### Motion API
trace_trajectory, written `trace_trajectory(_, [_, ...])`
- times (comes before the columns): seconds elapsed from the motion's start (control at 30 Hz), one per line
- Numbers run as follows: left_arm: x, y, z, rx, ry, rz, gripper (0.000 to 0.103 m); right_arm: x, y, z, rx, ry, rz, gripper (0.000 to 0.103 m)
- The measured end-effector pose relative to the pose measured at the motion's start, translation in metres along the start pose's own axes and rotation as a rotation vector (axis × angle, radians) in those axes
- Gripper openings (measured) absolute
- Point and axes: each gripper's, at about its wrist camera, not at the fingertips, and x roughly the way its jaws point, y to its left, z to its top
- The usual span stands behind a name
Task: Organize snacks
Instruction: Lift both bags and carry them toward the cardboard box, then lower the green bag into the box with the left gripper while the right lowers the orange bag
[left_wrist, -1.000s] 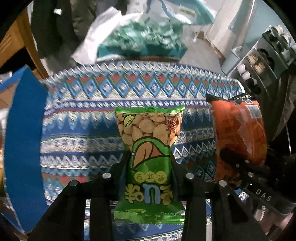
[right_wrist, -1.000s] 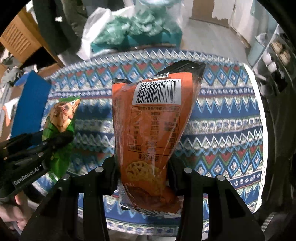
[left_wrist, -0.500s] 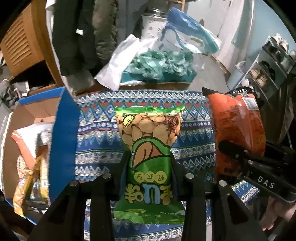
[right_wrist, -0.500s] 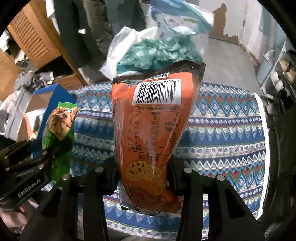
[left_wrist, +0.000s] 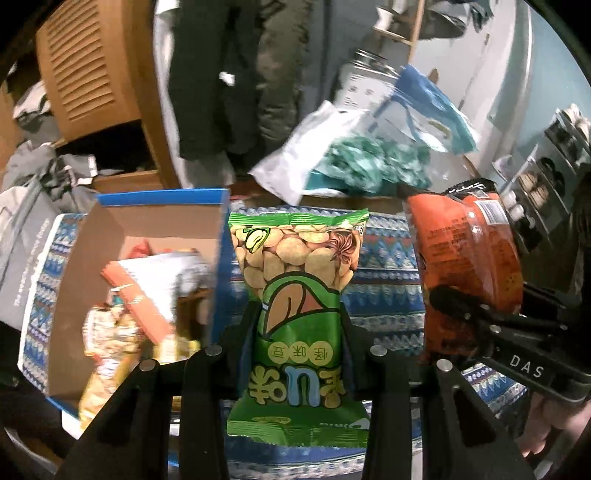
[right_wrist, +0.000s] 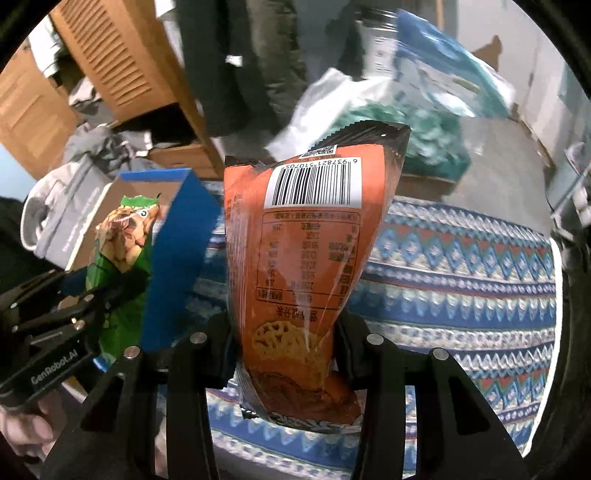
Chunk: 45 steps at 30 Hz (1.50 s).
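Note:
My left gripper (left_wrist: 297, 332) is shut on a green snack packet (left_wrist: 299, 291) printed with beans, held upright above the patterned cloth. My right gripper (right_wrist: 286, 332) is shut on an orange snack packet (right_wrist: 306, 258), barcode side facing the camera. In the left wrist view the orange packet (left_wrist: 465, 254) hangs to the right in the other gripper. In the right wrist view the green packet (right_wrist: 122, 243) is at the left. An open cardboard box with blue edges (left_wrist: 159, 221) stands to the left, holding several snack packets (left_wrist: 125, 317).
The table carries a blue zigzag-patterned cloth (right_wrist: 461, 280). Behind it lie a white and teal plastic bag (left_wrist: 351, 162), hanging dark clothes (left_wrist: 236, 74) and a wooden louvred cabinet (left_wrist: 85, 70). The box's blue flap (right_wrist: 177, 266) stands upright between the two packets.
Both grippers, still holding their packets, have risen and swung left. The open box and its contents have come into view at the left.

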Motion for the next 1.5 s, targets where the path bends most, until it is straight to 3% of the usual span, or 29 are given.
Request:
trace_trajectory(0.57, [-0.022,0.118,-0.008,-0.114,-0.029,0.121,0.038,0.036,0.116,0.02,-0.134,0.05,0.145,0.042])
trace_trajectory(0.9, [-0.01,0.175,-0.024,-0.219,-0.003,0.131,0.039,0.068,0.185,0.022,-0.207,0.1,0.196,0.042])
trace_trajectory(1.27, [0.024,0.219,-0.039,-0.294,0.078,0.154,0.039,0.115,0.214,0.025,-0.226,0.16,0.187,0.042])
trace_trajectory(1.5, [0.031,0.224,-0.04,-0.312,0.096,0.162,0.039,0.132,0.227,0.031,-0.261,0.152,0.17,0.044])
